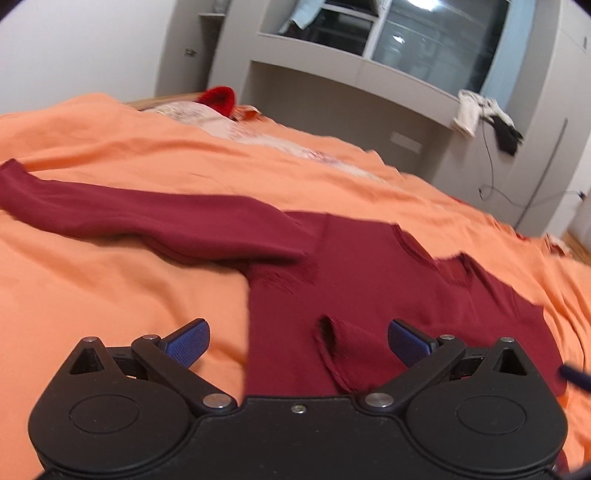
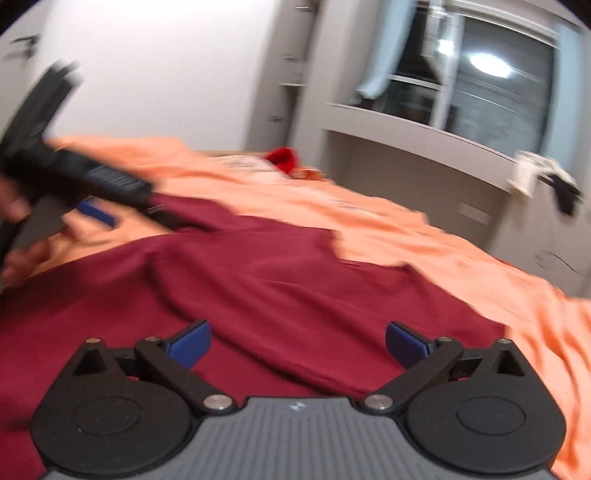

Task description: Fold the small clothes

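Both grippers, left gripper (image 1: 298,345) and right gripper (image 2: 298,345), hover spread-fingered over the maroon shirt (image 1: 369,295).

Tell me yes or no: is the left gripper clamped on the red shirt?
No: the left gripper is wide open above the red shirt, its blue fingers apart and holding nothing.

Orange bedspread (image 1: 110,295) covers the bed, rumpled, filling the lower half of both views. Pale patterned cloth (image 1: 207,118) lies on it at 11 o'clock, a red knitted item (image 1: 219,98) just beyond, touching its far edge. Grey built-in shelf unit (image 1: 332,85) at 12 o'clock. Window (image 1: 436,40) above it, dark glass with ceiling-light reflections; light blue curtain (image 1: 303,13) at its left side. White and black garments (image 1: 484,116) hang off the shelf's right end, 2 o'clock. Thin cable (image 1: 491,173) dangles below them. White wall (image 1: 74,48) at 10 o'clock.
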`<state>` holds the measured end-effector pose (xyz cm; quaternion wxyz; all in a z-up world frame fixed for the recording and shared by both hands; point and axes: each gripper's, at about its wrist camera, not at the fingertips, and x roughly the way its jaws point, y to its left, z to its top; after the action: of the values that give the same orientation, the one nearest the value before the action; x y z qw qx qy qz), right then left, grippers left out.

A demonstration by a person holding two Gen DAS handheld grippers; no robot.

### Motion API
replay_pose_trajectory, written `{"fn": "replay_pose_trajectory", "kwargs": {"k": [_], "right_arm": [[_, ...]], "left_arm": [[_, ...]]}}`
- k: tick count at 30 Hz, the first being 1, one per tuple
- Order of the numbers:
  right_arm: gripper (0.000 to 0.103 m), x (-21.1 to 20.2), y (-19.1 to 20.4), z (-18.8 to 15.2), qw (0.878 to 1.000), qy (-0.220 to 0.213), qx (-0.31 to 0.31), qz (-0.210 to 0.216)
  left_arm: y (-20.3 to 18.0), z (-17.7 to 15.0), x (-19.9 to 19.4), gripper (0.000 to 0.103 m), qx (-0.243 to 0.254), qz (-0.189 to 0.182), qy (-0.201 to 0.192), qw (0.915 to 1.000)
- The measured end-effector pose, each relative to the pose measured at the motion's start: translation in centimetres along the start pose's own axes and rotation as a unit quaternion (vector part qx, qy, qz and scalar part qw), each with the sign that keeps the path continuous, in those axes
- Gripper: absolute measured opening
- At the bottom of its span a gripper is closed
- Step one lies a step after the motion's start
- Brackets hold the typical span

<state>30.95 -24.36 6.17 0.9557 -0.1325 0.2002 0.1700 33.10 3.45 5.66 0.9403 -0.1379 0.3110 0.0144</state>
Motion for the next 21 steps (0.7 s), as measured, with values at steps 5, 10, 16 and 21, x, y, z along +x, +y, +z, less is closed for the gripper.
{"fn": "replay_pose_trajectory", "kwargs": {"k": [5,10,16,21], "right_arm": [[0.102,1.5,-6.0,-0.8,0.995,0.018,0.066,-0.079],[0.095,4.8,-11.7,-1.9,0.977,0.046,0.159,-0.131],[0.062,8.5,-16.3,-2.8,0.961,0.067,0.243,-0.112],[0.013,7.7,-18.4,-4.1,0.946,0.05,0.303,-0.108]], "left_arm": [[-0.8,-0.6,1.0,0.102,0.027,0.021,0.017,0.9993],[-1.2,-1.4,2.4,0.102,0.055,0.063,0.062,0.9945],[-1.3,-1.8,2.5,0.102,0.095,0.077,0.073,0.9898],[-0.9,-1.7,2.5,0.102,0.097,0.067,0.078,0.99]]}}
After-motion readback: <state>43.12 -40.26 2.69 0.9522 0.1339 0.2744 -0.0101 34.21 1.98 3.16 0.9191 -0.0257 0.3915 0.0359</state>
